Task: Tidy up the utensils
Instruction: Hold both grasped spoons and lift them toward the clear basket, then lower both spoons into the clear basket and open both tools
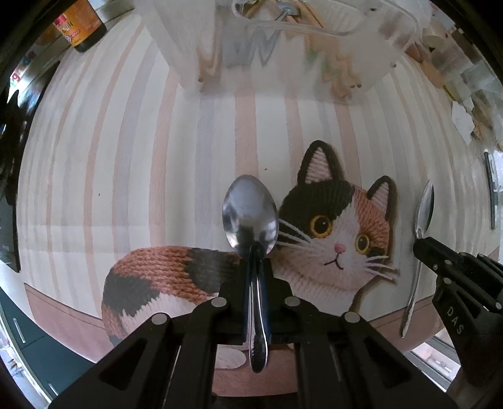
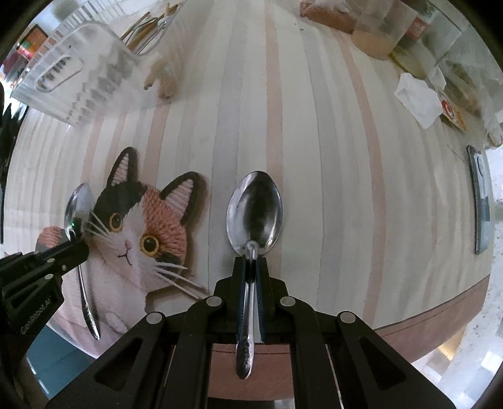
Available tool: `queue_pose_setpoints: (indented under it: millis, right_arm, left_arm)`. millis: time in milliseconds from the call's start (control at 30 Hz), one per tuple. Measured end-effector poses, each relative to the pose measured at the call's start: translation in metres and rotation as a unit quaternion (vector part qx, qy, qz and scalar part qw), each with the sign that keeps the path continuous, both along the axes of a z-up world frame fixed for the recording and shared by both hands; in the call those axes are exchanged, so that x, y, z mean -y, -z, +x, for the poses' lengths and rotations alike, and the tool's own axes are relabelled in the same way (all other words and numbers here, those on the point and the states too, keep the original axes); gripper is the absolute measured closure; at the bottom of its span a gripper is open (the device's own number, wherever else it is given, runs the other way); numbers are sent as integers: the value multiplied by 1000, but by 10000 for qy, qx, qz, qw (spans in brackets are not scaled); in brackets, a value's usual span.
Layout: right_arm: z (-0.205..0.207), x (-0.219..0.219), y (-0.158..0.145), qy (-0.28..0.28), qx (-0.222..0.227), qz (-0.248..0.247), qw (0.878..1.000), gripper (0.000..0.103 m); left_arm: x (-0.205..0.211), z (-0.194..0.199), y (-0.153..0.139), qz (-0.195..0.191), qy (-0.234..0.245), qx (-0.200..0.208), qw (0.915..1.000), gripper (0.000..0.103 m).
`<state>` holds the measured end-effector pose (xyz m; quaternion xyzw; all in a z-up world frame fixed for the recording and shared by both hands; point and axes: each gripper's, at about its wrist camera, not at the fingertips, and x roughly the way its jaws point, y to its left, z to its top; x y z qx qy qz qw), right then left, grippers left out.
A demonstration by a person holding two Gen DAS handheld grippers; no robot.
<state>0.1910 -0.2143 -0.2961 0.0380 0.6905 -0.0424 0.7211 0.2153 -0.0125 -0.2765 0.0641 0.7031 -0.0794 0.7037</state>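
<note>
In the left wrist view my left gripper [image 1: 257,253] is shut on the neck of a steel spoon [image 1: 250,215], its bowl ahead of the fingertips and its handle running back between the fingers. My right gripper [image 2: 251,253] is shut the same way on a second steel spoon [image 2: 254,214]. Each gripper shows in the other's view: the right gripper [image 1: 422,248] with its spoon [image 1: 424,207] at the right edge, the left gripper [image 2: 77,248] with its spoon [image 2: 78,207] at the left. A clear plastic utensil holder [image 1: 283,72] with chopsticks and other cutlery stands farther up the table.
The table wears a striped cloth with a calico cat picture [image 1: 333,226]. A dark sauce bottle [image 1: 81,25] stands at the far left. Crumpled tissue [image 2: 418,100], jars [image 2: 377,34] and a flat dark slab [image 2: 479,198] lie to the right. The table's rounded edge [image 2: 424,330] is close below.
</note>
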Motion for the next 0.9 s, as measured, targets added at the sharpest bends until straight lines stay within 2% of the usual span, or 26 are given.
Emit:
queue_pose_setpoints:
  millis: [167,467,733,900]
  right_arm:
    - [-8,-6,-3,136,195,42,9997,97]
    - [-21,-9,-39,293,670,231,9971,97]
    - [-22,-13,-99,316,1327,421,9898,97]
    - [3,5,-150,298,1772,658,9815,97]
  left_arm:
    - [7,-3,-9,91,71,265,9996,99]
    - [12,-1,-74,190,62,1236,9921,99]
    - [-9,7,-160,-80,-66,2063,9784,99]
    - [-14,27,-206,-391,-139,2437,9690,99]
